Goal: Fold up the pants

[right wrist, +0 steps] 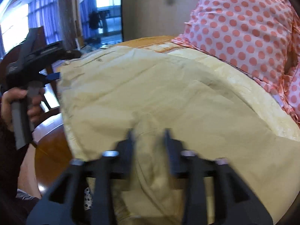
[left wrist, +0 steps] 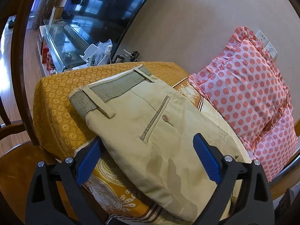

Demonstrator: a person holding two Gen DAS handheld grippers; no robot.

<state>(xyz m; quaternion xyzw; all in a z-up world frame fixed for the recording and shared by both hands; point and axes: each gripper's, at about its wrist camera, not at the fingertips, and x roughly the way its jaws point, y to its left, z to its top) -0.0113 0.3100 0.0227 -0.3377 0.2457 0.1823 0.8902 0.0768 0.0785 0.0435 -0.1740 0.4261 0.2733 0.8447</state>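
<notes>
Khaki cotton pants [left wrist: 150,131], lying flat on orange patterned bedspread [left wrist: 56,101], waistband [left wrist: 112,90] toward far end, back side up: welt pocket with button [left wrist: 166,118], belt loops visible. Leg portion running toward camera, off near edge of bed. Pink polka-dot pillow [left wrist: 249,93] just beside pants on right, touching or nearly so.

Handling, judged: soft, limp, light to medium weight; woven twill, not slippery, drapes and creases easily. Waistband thicker and stiffer, layered; good firm pinch there or at hems and side seams. Mid-panel grabs likely to bunch single layer only. Not fragile.

Left gripper [left wrist: 148,153]: blue pads [left wrist: 206,159] spread wide, straddling pants below pocket, nothing pinched; whether pads touch cloth, cannot tell. Seen also from right wrist view, held in hand [right wrist: 16,103] at left edge of pants.

Right gripper [right wrist: 149,140]: blurred by motion; fingers partly apart with raised ridge of khaki fabric [right wrist: 150,150] between them. Whether actually clamping the ridge or only around it, cannot tell. Looks like grab at leg section for fold toward waistband, judged.

Containers: glass tank-like case [left wrist: 61,43] on low stand beyond bed, contents unclear, something small and metallic inside. Plastic bag and white items [left wrist: 99,52] beside it, dark cups [left wrist: 120,58] near bed corner. None relevant to task. TV screen [left wrist: 97,5] behind.
</notes>
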